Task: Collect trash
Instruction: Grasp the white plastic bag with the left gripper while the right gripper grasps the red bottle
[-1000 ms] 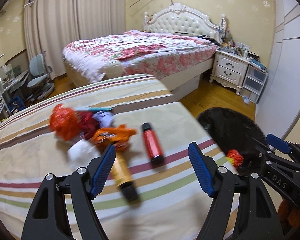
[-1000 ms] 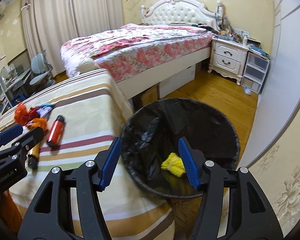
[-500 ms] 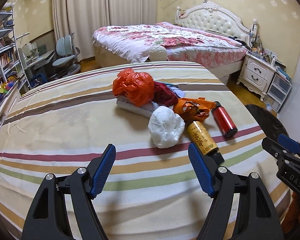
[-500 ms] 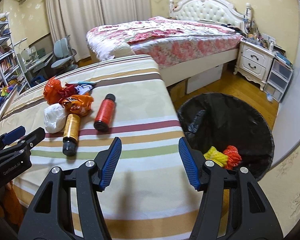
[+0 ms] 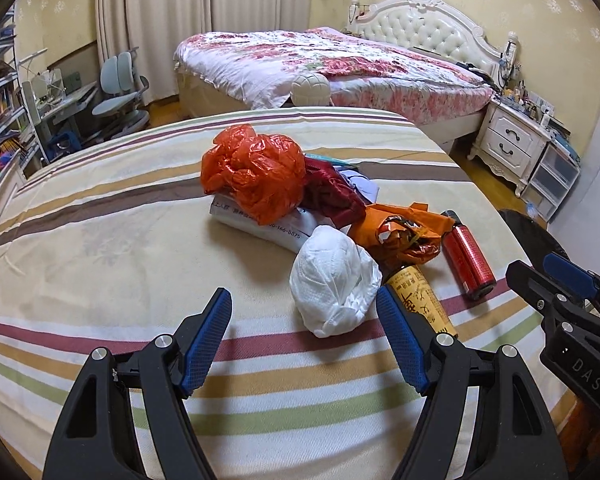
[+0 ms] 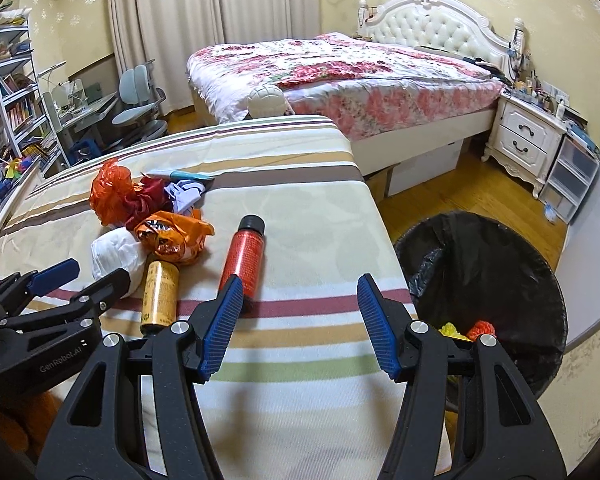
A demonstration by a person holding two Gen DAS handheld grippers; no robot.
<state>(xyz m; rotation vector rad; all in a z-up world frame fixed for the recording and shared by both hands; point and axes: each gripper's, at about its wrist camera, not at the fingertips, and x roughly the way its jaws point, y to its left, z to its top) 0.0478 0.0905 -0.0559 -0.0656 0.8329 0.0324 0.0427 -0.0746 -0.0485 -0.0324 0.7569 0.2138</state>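
Trash is piled mid-bed on the striped bed [image 5: 100, 264]: orange bag [image 5: 256, 172], white wad [image 5: 334, 284], yellow bottle [image 5: 418, 292], red bottle [image 6: 244, 256]. Left gripper [image 5: 304, 340] is closing on nothing; right gripper [image 6: 300, 320] gapes empty near the right edge, beside the bin [image 6: 500, 240].

- Far: closed cream curtains [image 6: 168, 20], yellow patterned wall [image 6: 560, 8].
- Floral-quilted bed [image 6: 340, 76] with white tufted headboard [image 6: 432, 24]; white nightstand [image 6: 528, 140] right.
- Left: bookshelf [image 6: 12, 92], desk chair [image 6: 140, 100].
- Wooden floor [image 6: 460, 184].

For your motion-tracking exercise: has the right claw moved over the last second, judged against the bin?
Yes. The right claw has swung from above the black bin leftward over the striped cloth; the bin now lies to its right.
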